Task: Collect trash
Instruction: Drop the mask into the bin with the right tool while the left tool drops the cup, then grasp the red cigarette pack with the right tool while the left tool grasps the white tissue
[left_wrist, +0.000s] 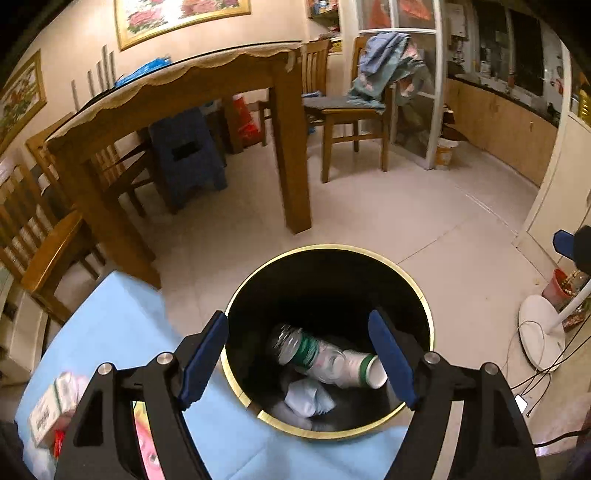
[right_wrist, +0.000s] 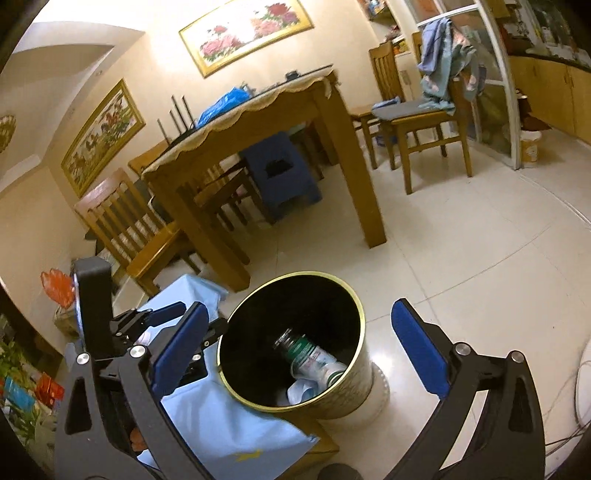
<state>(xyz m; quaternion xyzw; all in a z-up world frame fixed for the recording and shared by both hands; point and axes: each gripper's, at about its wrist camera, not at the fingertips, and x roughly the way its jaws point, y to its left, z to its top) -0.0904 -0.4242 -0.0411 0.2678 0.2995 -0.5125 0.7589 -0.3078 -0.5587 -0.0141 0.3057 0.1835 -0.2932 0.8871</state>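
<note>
The left gripper (left_wrist: 299, 354) hangs tilted down over the mouth of the trash bin (left_wrist: 424, 295), its 2 blue-padded jaws spread wide with nothing between them; the bin's gold rim shows in the gap. Inside the bin, at the bottom, lies a clear plastic bottle (left_wrist: 325, 354) with a green label, on its side, and just beside it a crumpled pale wad (left_wrist: 308, 398), probably tissue, though the blur makes that unsure.

The right gripper (right_wrist: 306, 354) is held lower-angled, looking across the bin from its other side, jaws likewise wide apart and empty. In its view the left gripper sits at the left, poised just beside the bin's rim, above a light blue cloth (right_wrist: 221, 424) that covers a low surface touching the bin.

On the cloth, at the left edge of the left wrist view, sits a small white box (left_wrist: 46, 410) with blurred print. Behind the bin stand a wooden dining table (right_wrist: 258, 122) and a blue plastic stool (right_wrist: 280, 173) beneath it.
</note>
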